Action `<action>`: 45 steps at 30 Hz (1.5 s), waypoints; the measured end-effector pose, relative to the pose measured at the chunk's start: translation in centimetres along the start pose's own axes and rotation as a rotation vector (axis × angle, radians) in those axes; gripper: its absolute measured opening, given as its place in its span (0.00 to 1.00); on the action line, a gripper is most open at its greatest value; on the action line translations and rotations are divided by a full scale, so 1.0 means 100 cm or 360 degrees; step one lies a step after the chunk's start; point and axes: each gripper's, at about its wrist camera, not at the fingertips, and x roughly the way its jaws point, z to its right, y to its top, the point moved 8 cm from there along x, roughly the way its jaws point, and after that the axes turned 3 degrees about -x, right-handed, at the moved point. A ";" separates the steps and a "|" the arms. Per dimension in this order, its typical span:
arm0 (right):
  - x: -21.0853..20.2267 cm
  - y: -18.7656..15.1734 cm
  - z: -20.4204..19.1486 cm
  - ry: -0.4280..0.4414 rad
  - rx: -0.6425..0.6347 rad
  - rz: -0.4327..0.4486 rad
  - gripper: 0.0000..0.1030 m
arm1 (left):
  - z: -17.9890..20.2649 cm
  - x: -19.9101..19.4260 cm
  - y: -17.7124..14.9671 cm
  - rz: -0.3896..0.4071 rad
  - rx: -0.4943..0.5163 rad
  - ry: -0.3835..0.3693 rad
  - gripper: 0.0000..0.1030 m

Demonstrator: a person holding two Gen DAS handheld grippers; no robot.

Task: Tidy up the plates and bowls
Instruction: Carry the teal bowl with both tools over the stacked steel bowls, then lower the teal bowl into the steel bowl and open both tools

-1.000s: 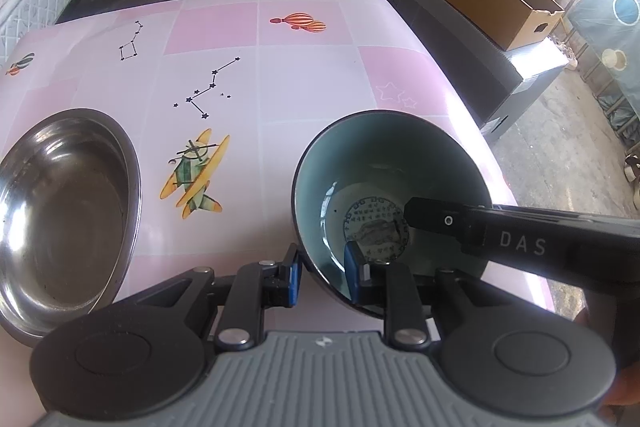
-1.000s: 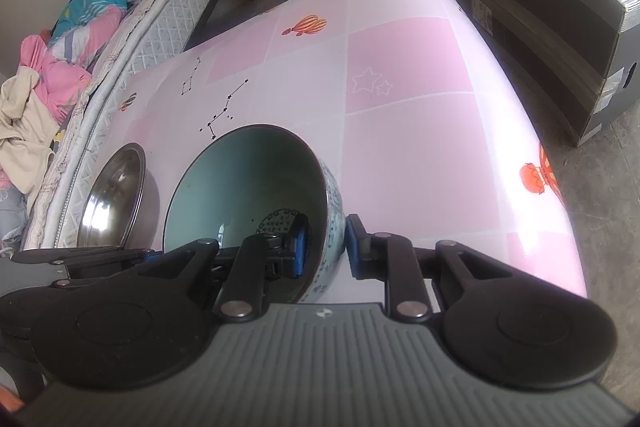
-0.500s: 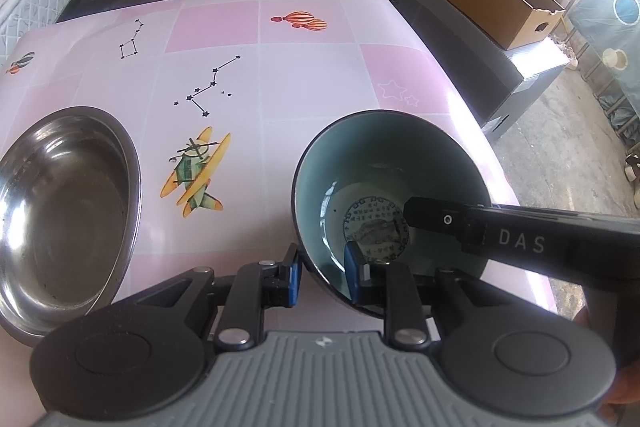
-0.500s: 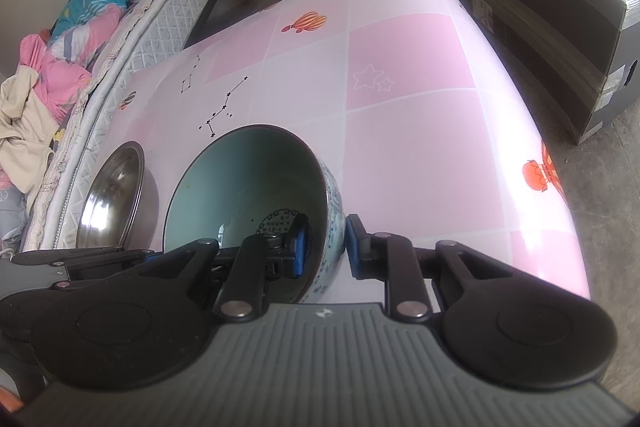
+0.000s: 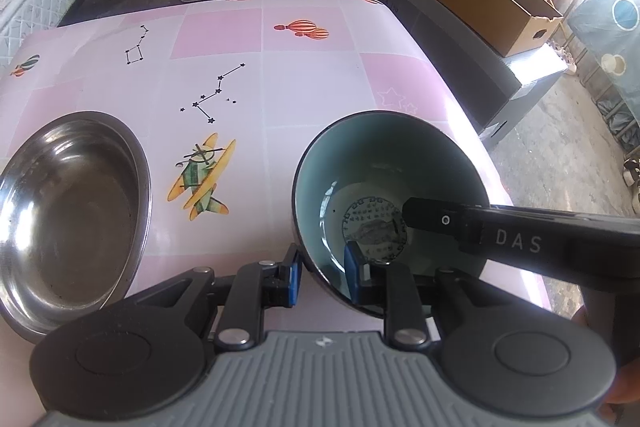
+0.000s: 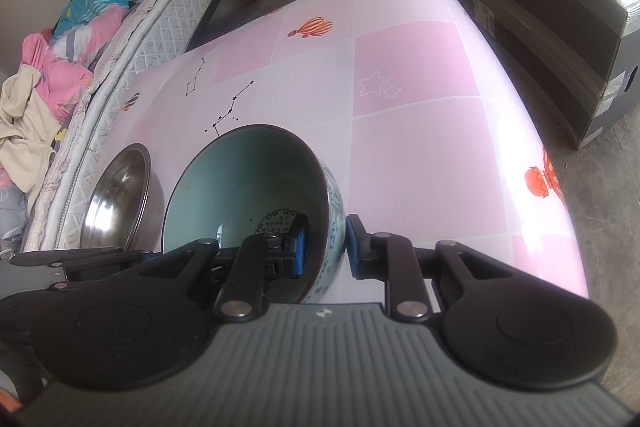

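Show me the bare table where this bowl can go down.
Bare table runs beyond the ceramic bowl to the far edge, and between it and the steel bowl. Near edge is crowded by both grippers.

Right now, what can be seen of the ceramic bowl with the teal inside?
The ceramic bowl is deep and round, glazed teal inside with a dark rim and a circular blue-grey print at its bottom; the right wrist view shows a blue-and-white pattern outside. It sits near the pink table's right edge, to the right of the steel bowl and apart from it. The left gripper clamps its near rim, and the right gripper clamps its right wall. Each has one finger inside and one outside.
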 end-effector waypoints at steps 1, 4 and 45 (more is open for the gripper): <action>-0.001 0.000 -0.001 0.0001 -0.0002 0.0002 0.19 | 0.000 -0.002 0.000 0.0003 -0.0001 0.0000 0.23; -0.004 0.002 -0.004 0.0004 -0.0011 0.0008 0.19 | -0.002 -0.007 0.002 0.0016 -0.0005 0.0002 0.23; 0.103 0.015 -0.218 0.0151 -0.0442 -0.0192 0.20 | -0.205 -0.034 0.000 0.0026 -0.0403 0.0303 0.22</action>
